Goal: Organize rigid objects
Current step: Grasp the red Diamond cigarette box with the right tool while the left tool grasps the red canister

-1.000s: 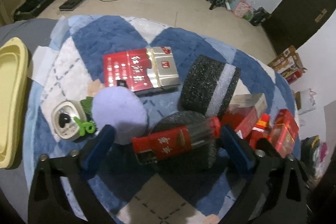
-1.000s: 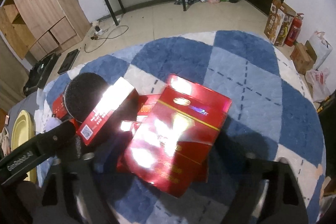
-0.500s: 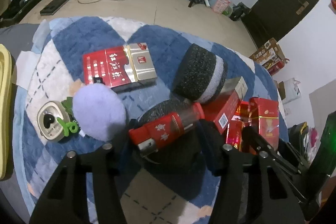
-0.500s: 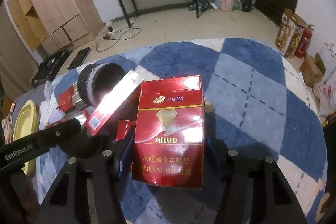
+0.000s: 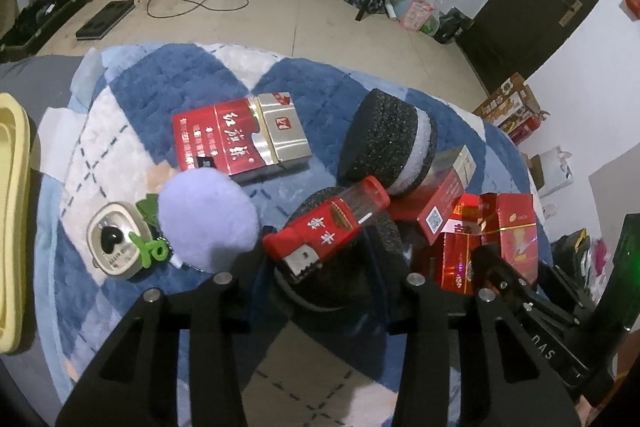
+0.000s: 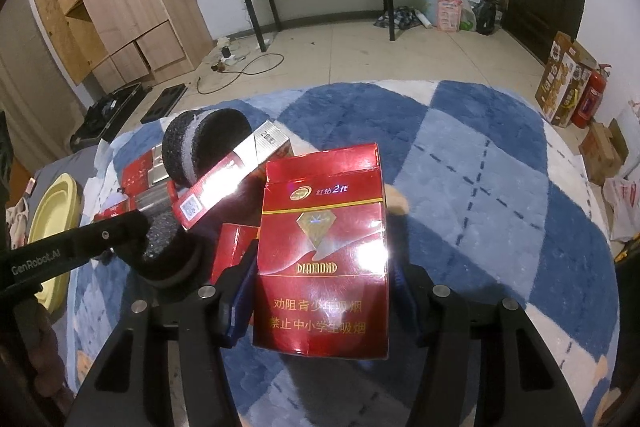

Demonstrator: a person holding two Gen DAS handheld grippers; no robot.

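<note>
My right gripper (image 6: 322, 287) is shut on a red Diamond cigarette box (image 6: 322, 255), held upright above the blue and white rug (image 6: 460, 155). My left gripper (image 5: 320, 263) is shut on a black foam puck (image 5: 336, 279) that carries a red lighter (image 5: 326, 227) on top. The puck also shows in the right wrist view (image 6: 168, 251). A red and silver cigarette box (image 5: 240, 139) lies flat further back. A second black and white foam puck (image 5: 386, 143) stands on edge, with another red box (image 5: 446, 187) leaning on it.
A lilac pompom (image 5: 206, 223), a small white tin (image 5: 114, 247) and a green clip (image 5: 150, 249) lie at the left. A yellow tray (image 5: 12, 207) sits at the far left edge. More red boxes (image 5: 508, 227) are piled at the right.
Both grippers closed from open: the right one took the Diamond box and raised it upright, the left one closed on the foam puck with the lighter and lifted slightly.
</note>
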